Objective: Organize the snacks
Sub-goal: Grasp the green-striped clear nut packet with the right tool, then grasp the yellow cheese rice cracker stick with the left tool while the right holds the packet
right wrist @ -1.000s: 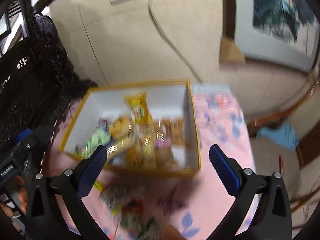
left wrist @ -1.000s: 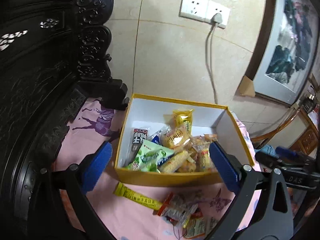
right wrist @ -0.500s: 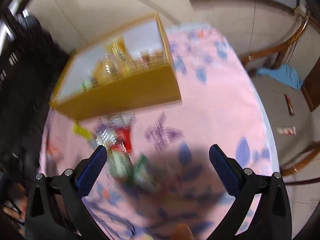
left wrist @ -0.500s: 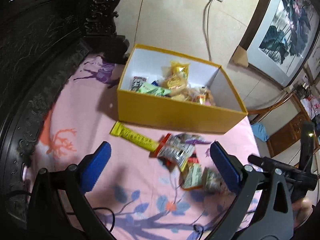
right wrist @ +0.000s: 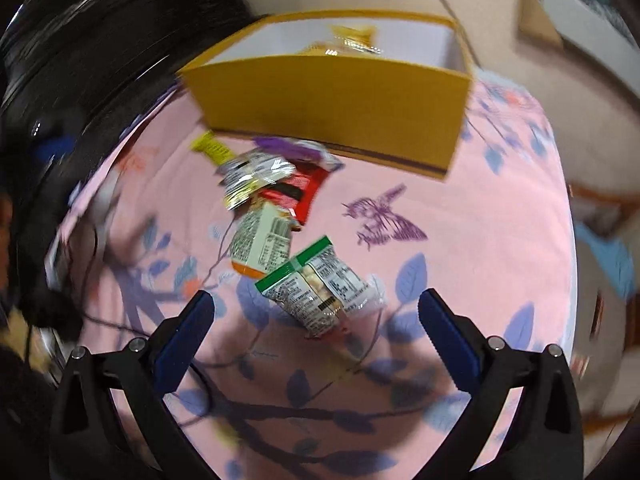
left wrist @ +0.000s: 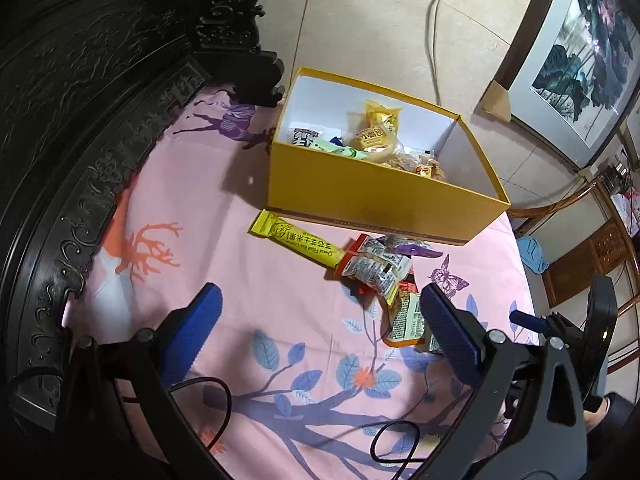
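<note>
At the far left of the left wrist view stands dark carved furniture (left wrist: 80, 92), and the desk (left wrist: 208, 240) with its pink printed cloth fills the middle. The left tool (left wrist: 320, 320) is wide open and holds nothing. In the upper centre of this frame is the yellow box (left wrist: 380, 204), and several snacks already lie inside it, so I judge this part is done. In front of the box, on the cloth, lies a long yellow bar (left wrist: 298, 240), and to its right a small heap of packets (left wrist: 380, 268) that overlap each other.

In the right wrist view, the right tool (right wrist: 316, 312) also has its jaws spread apart and is empty. Just above it, in the lower centre, lies a green-edged packet (right wrist: 316, 292), apart from the heap, with an orange-edged packet (right wrist: 262, 240) to its upper left. These loose snacks are what is left, maybe five or six pieces; the exact number I cannot tell.
</note>
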Tool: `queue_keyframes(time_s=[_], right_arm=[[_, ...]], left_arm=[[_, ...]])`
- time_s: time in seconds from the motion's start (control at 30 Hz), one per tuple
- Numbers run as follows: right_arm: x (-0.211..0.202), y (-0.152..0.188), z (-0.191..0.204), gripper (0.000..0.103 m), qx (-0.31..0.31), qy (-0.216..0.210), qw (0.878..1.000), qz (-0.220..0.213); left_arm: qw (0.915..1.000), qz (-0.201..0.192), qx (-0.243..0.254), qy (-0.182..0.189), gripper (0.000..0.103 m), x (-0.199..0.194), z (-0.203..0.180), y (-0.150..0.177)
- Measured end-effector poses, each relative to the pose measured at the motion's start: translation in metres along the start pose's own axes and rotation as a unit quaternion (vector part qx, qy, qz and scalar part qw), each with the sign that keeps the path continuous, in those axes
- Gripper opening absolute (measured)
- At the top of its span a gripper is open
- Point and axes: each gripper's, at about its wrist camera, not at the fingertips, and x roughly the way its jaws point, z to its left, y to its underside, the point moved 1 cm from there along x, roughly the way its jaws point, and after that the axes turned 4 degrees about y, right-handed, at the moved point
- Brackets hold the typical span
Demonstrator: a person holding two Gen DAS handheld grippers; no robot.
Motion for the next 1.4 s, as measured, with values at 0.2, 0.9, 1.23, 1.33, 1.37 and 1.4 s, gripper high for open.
queue_keyframes(time_s=[0.2,0.9,1.23,1.33,1.37,1.4], right_arm=[[0.031,-0.004,0.001,0.099,-0.106,0.011,0.994,0.007],[0.074,-0.003,0.019,0.054,-0.225,-0.069,0.969,0.076],[0.062,0.013,0.011,0.055,-0.111,-0.046,0.991,0.051],[0.063,0.012,0.010,0.055,-0.095,-0.044,0.993,0.047],[0.063,0.011,0.009,0.056,-0.091,-0.044,0.994,0.046],[0.063,0.011,0.009,0.056,-0.087,-0.045,0.994,0.046]], left_arm=[[0.9999,0.011,-0.001,-0.001,0.101,0.002,0.001,0.004],[0.9956,0.041,0.084,0.011,0.101,0.039,-0.007,0.002],[0.9712,0.044,0.234,0.015,0.101,0.082,-0.027,-0.013],[0.9653,0.046,0.255,0.029,0.101,0.100,-0.031,-0.018],[0.9637,0.044,0.261,0.038,0.101,0.106,-0.032,-0.019],[0.9619,0.041,0.266,0.048,0.101,0.113,-0.032,-0.021]])
